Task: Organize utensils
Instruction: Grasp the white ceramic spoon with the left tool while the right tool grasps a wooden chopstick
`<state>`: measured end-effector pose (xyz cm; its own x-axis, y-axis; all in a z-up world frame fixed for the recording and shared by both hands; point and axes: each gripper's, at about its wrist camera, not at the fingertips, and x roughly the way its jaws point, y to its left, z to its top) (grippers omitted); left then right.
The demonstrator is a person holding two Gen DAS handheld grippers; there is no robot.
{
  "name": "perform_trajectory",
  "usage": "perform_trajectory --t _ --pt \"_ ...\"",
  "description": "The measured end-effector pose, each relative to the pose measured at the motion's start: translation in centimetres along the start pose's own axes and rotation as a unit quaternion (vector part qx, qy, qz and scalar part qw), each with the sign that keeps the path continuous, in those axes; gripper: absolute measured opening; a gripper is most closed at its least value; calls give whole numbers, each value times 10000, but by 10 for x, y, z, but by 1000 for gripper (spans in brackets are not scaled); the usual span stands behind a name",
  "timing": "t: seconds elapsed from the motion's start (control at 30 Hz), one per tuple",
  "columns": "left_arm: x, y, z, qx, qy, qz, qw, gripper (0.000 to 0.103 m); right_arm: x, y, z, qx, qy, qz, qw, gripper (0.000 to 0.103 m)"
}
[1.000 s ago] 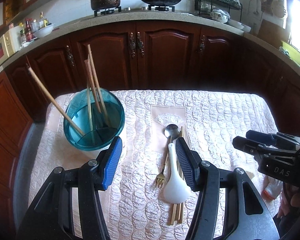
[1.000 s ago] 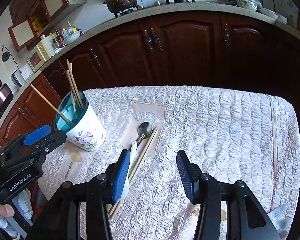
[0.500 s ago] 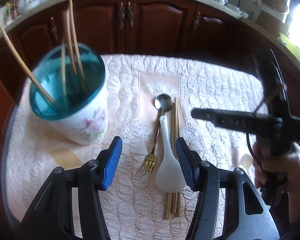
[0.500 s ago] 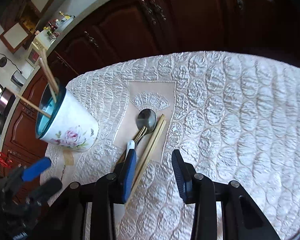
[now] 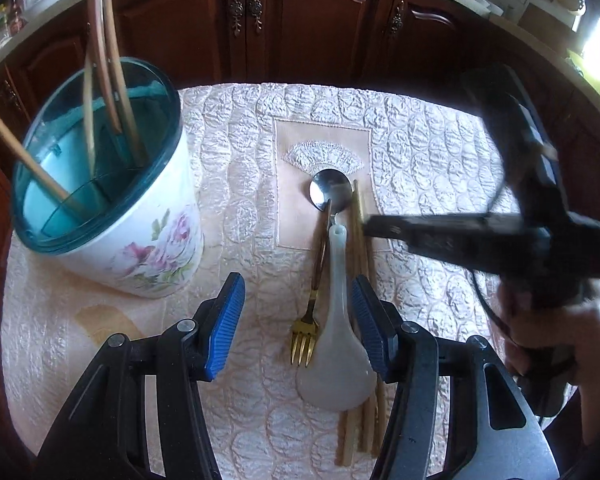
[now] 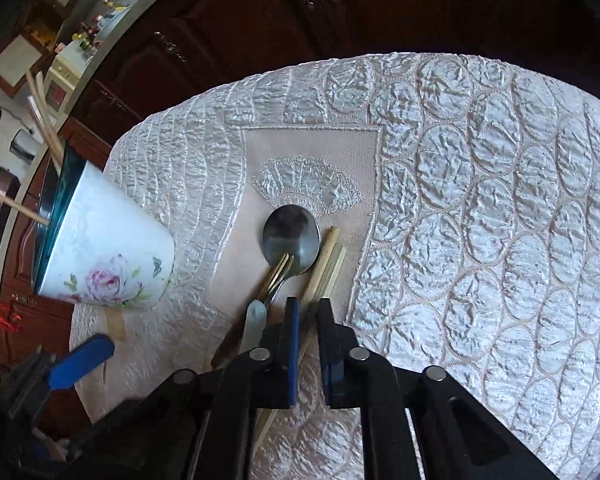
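Right gripper [image 6: 309,312] pinching thin wooden chopsticks [image 6: 324,264] mid-table, left gripper [image 5: 296,308] spread above glossy white ladle [image 5: 336,344], floral holder [image 5: 112,216] near left edge, quilted cloth [image 6: 480,200].

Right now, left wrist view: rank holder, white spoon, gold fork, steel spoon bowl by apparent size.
1. holder
2. white spoon, though it's nearest the camera
3. gold fork
4. steel spoon bowl, farthest away

Readable text: none.
Right tool [image 5: 440,236]: white lettering along its dark body, blurred, not legible.
Utensil holder [image 5: 140,248]: a printed pink rose with green leaves on its white wall, no words.
Items on the kitchen counter behind the utensil holder: too small to read.
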<state>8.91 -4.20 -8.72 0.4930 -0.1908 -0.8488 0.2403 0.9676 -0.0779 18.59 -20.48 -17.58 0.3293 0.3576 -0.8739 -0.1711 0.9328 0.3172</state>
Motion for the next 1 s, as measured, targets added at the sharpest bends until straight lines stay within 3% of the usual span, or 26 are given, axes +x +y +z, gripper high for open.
perform_trajectory --t 0.17,0.23,0.37,0.67,0.8,1.0 --pt "14 -3 11 72 47 -31 10000 54 -21 -23 -18 8 -31 -178 9998 0" --pt "22 -7 14 149 96 -37 9998 49 -25 -36 -22 39 -7 -388 9992 0" --pt "39 -16 21 202 235 -17 9995 35 -33 -50 -23 371 -42 -101 9993 2" --pt "77 -34 30 419 543 -92 9976 31 -52 -60 -39 409 -174 1 9990 4" --pt "78 -26 34 158 528 -179 9983 12 -53 -49 -30 363 -174 62 9992 4" --pt "51 -3 22 -72 381 -240 9990 10 -39 -21 -14 169 -67 109 9998 4"
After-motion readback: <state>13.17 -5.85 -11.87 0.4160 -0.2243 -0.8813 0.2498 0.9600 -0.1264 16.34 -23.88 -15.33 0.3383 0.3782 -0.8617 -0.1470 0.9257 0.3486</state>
